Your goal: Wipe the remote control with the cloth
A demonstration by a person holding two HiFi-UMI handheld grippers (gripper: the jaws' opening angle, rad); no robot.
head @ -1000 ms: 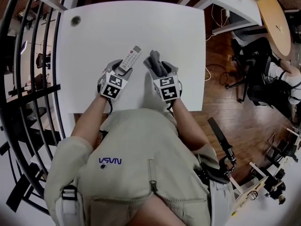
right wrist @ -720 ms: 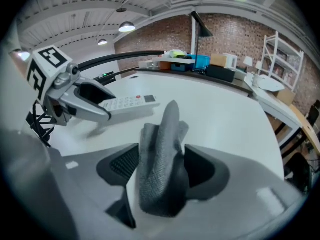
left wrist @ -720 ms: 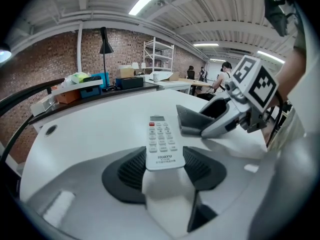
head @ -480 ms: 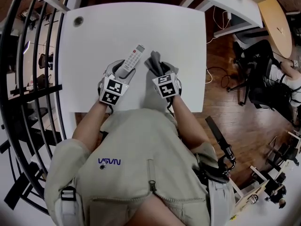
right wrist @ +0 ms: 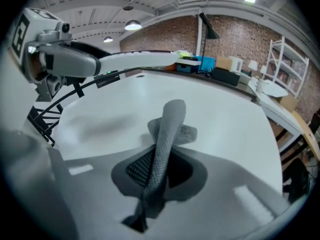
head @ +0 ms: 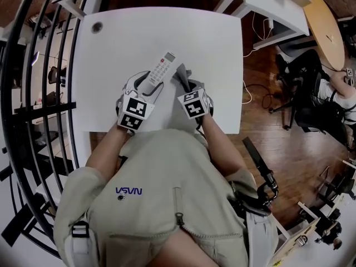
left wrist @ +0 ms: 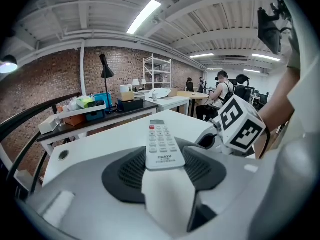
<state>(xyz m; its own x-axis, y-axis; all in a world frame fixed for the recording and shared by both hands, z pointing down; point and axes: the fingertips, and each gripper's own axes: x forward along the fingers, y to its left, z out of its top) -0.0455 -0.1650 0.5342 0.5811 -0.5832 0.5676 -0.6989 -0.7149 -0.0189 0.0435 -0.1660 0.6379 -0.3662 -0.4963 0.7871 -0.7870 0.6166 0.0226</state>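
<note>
A white remote control (head: 161,68) (left wrist: 161,146) is held off the white table (head: 111,104), its near end clamped in my left gripper (head: 147,85) (left wrist: 163,168), buttons facing up. Just to its right a grey cloth (head: 183,74) (right wrist: 165,145) stands up from the table as a twisted fold. My right gripper (head: 189,87) (right wrist: 159,171) has just been closing, and the cloth is now pinched between its pads. In the right gripper view the remote (right wrist: 145,59) shows edge-on at the upper left. The two grippers are side by side near the table's front edge.
A round cable hole (head: 97,26) sits in the table's far left corner. Black railing bars (head: 33,93) run along the left side. Wooden floor (head: 261,110), other desks and a seated person (head: 334,88) lie to the right.
The left gripper has risen with the remote, whose far end now reaches further over the table. The right gripper has stayed put and its jaws have closed on the cloth.
</note>
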